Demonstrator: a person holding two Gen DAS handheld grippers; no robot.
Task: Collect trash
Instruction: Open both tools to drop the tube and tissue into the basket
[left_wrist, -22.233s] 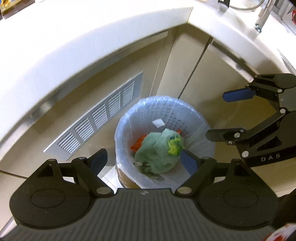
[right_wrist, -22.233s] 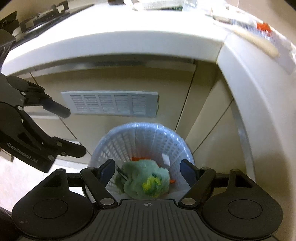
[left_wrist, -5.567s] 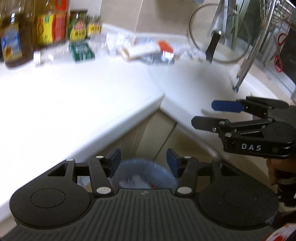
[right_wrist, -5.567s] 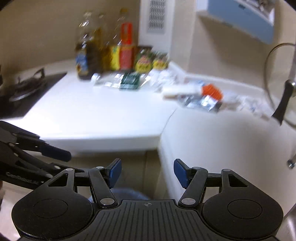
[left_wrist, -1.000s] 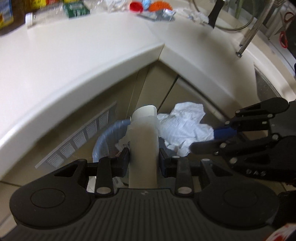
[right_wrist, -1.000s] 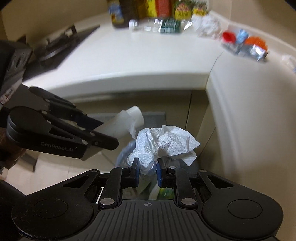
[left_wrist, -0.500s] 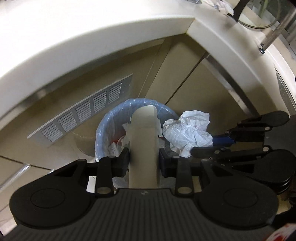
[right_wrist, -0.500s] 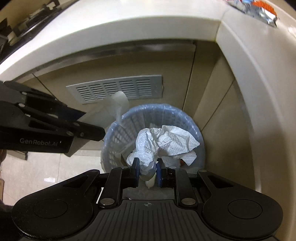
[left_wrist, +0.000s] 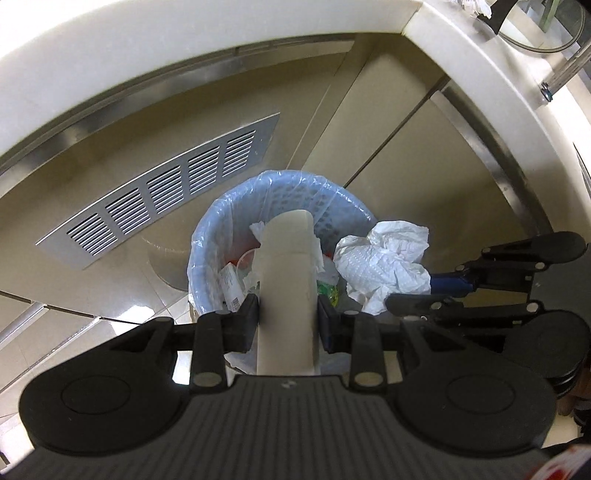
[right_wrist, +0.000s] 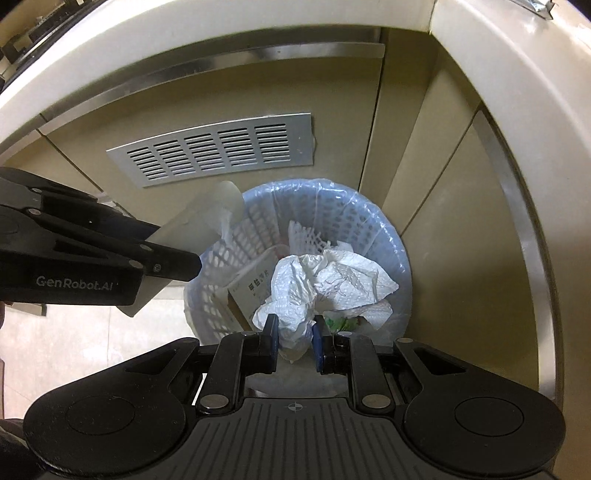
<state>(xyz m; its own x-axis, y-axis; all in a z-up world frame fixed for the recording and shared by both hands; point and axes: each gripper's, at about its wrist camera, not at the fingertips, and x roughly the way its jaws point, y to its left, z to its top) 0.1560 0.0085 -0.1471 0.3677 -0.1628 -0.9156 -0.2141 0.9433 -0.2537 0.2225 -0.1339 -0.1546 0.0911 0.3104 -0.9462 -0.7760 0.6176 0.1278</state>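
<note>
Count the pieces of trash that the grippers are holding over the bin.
2. A cardboard tube is clamped in the left gripper, above the lined bin. A crumpled paper towel is pinched in the right gripper, over the bin's opening. Trash already inside isn't counted.

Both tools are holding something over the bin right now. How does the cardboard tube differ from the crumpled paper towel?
The cardboard tube is a smooth, stiff, beige cylinder; the paper towel is a white, crumpled, embossed wad. The tube sticks straight out of the left tool, while the towel billows loosely beyond the right tool. The tube spreads its tool's fingers wider than the towel does. Both are clamped and held above the lined bin.
</note>
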